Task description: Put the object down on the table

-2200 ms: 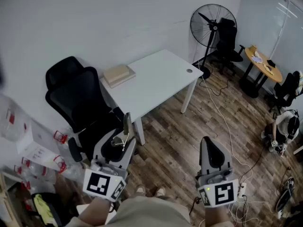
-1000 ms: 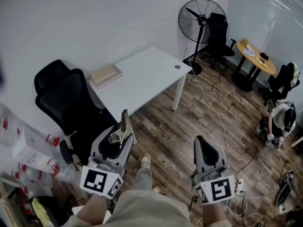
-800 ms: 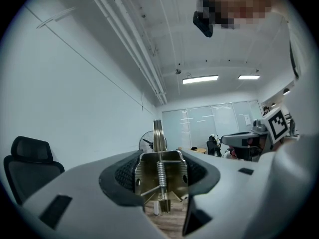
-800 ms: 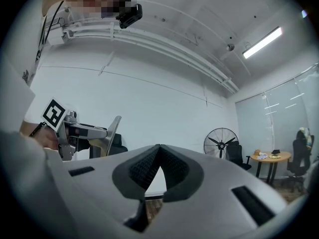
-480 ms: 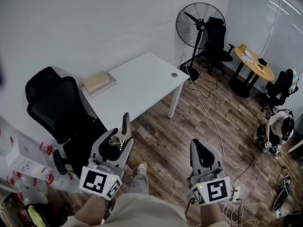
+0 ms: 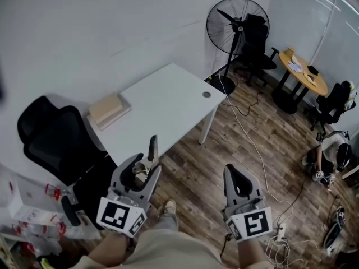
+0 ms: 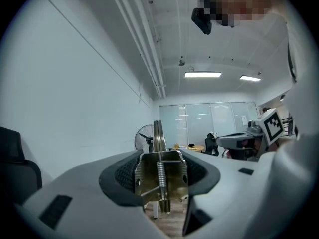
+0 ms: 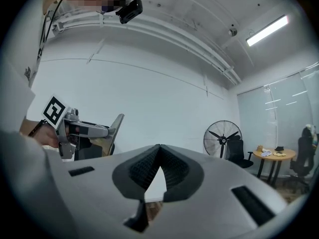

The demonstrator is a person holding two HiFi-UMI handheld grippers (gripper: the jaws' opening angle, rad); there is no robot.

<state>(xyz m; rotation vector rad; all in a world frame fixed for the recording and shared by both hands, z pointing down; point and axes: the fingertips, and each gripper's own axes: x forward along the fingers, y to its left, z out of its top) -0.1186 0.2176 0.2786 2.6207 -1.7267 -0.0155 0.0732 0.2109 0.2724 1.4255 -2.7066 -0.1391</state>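
Note:
My left gripper [image 6: 141,171] is shut on a brass-coloured metal spring clip [image 6: 150,152], whose flat blade sticks up past the jaws. In the left gripper view the spring clip [image 7: 160,176] sits wedged between the dark pads, its coil spring facing the camera. The white table [image 6: 162,100] stands ahead of both grippers, beyond the left one. My right gripper [image 6: 236,176] is held level to the right over the wooden floor, its jaws shut with nothing between them; its pads [image 8: 149,166] meet at the tip. The left gripper [image 8: 94,131] also shows in the right gripper view.
A tan box [image 6: 106,110] lies on the table's far left end. A black office chair [image 6: 53,142] stands left of the table. A pedestal fan [image 6: 230,24], a round wooden table [image 6: 305,72], further chairs, floor cables [image 6: 252,144] and a seated person [image 6: 331,150] fill the right.
Both grippers have moved forward together toward the white table, which now lies closer and more central. The office chair has slid to the left of the view. The grip on the clip is unchanged.

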